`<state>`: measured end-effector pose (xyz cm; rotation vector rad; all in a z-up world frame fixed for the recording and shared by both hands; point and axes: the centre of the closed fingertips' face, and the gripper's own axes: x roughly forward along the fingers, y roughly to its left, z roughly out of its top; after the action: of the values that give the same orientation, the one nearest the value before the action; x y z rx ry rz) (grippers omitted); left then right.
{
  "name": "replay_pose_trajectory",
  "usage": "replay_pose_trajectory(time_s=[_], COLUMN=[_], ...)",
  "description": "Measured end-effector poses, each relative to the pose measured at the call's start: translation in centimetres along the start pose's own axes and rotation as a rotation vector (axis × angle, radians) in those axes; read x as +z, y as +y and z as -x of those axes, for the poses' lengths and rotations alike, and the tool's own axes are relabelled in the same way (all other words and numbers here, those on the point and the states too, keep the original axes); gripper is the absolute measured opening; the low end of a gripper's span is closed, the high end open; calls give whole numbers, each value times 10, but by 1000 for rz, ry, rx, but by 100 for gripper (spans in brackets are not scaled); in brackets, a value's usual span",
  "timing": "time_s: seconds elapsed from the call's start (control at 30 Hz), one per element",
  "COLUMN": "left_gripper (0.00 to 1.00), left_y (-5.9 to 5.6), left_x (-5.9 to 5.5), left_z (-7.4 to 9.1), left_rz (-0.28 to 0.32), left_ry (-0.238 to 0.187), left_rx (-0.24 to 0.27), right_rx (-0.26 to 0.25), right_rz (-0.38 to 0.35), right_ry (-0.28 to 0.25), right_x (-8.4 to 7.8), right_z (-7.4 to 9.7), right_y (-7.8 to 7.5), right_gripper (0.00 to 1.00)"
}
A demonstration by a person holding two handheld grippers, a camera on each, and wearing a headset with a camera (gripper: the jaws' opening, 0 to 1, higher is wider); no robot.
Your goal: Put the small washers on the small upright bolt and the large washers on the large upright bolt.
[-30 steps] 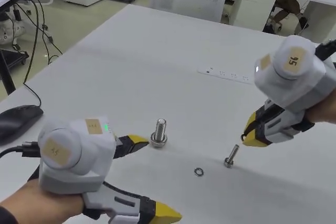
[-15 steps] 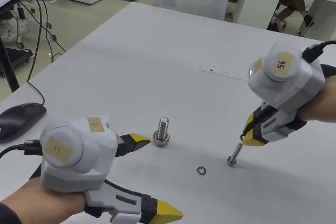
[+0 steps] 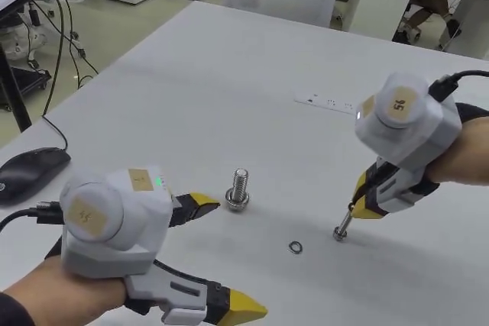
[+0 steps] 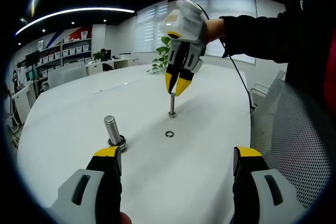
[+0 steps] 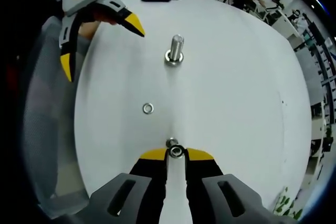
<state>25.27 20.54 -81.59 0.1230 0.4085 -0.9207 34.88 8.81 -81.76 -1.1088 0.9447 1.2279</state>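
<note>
Yellow-tipped right claw pinches a round steel washer over the thin threaded bolt; left claw gapes wide.

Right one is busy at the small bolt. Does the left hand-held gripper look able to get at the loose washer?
Probably yes: the left hand-held gripper is open, and the washer lies on bare table ahead of it, clear of the large bolt.
</note>
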Motion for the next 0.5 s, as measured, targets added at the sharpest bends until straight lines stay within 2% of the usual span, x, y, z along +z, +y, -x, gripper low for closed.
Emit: replay_pose_trajectory(time_s=[0.5], left_gripper=[88], left_y=[0], left_x=[-1], left_z=[1], left_rz=[0], left_ry=[4], left_rx=[2], right_rx=[16], right_rz=[0], right_ry=[7], right_x=[0], right_z=[-6], right_y=[3], right_gripper=[13])
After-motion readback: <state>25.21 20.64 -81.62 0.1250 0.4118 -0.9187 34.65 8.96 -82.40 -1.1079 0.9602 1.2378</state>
